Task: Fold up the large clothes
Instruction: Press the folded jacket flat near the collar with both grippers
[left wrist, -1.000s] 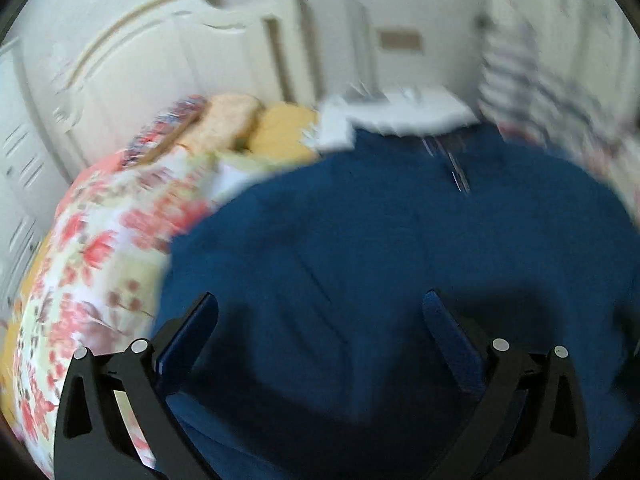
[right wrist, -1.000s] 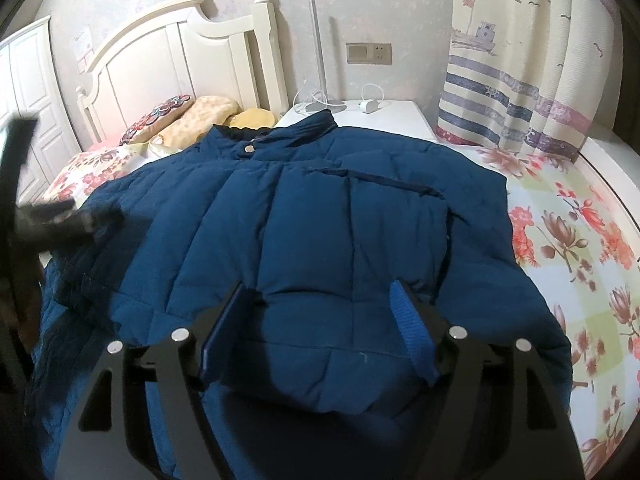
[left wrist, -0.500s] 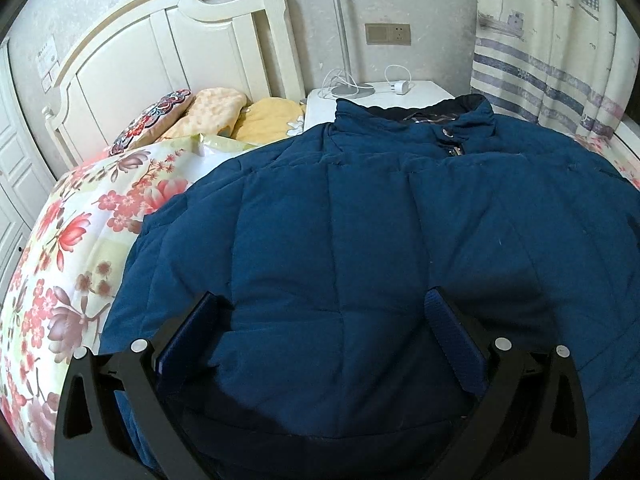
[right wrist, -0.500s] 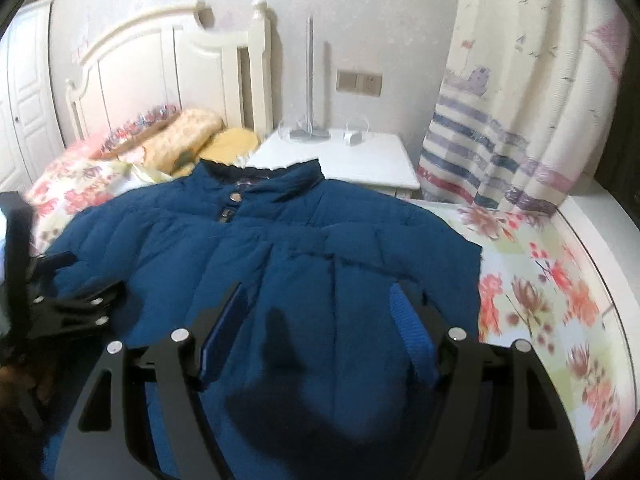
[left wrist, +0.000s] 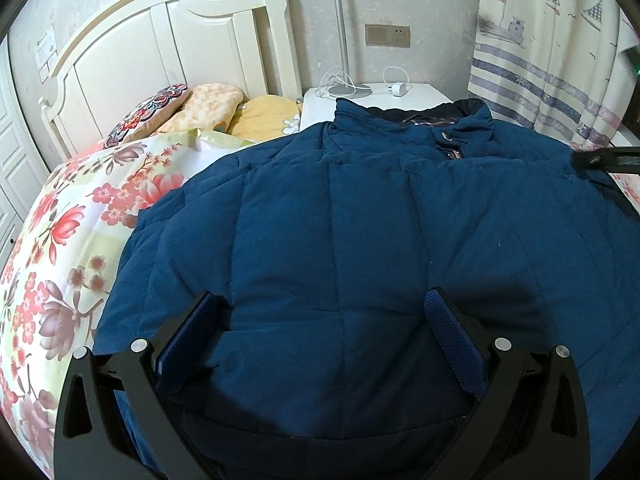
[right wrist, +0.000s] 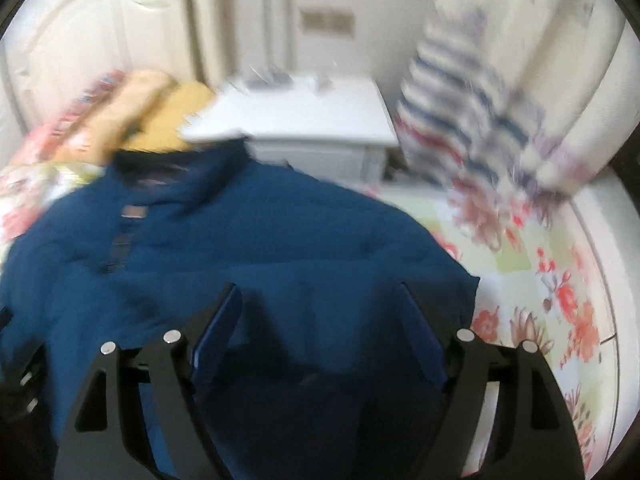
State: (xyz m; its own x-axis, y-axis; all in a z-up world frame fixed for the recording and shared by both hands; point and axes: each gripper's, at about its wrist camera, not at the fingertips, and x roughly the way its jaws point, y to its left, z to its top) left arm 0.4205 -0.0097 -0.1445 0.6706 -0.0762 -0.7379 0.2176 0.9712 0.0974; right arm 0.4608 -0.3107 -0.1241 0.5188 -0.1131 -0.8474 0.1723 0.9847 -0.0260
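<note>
Though blurred, seemingly blue jacket (right wrist: 256,240).

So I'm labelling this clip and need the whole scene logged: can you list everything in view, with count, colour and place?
padded jacket: one, dark blue, spread flat on the bed, collar toward the nightstand
bedspread: one, pale with red and pink flowers, under the jacket
pillows: three, one patterned red and dark, two yellow-orange, at the headboard
headboard: one, white, behind the pillows
nightstand: one, white, beside the bed
lamp: one, white, slim pole, on the nightstand
charger: one, white, with cable, on the nightstand
wall socket: one, beige, above the nightstand
curtain: one, cream with blue stripes and boats, right
left gripper: black, blue pads, open over the jacket hem
right gripper: same colours, open over the jacket, view blurred
</note>
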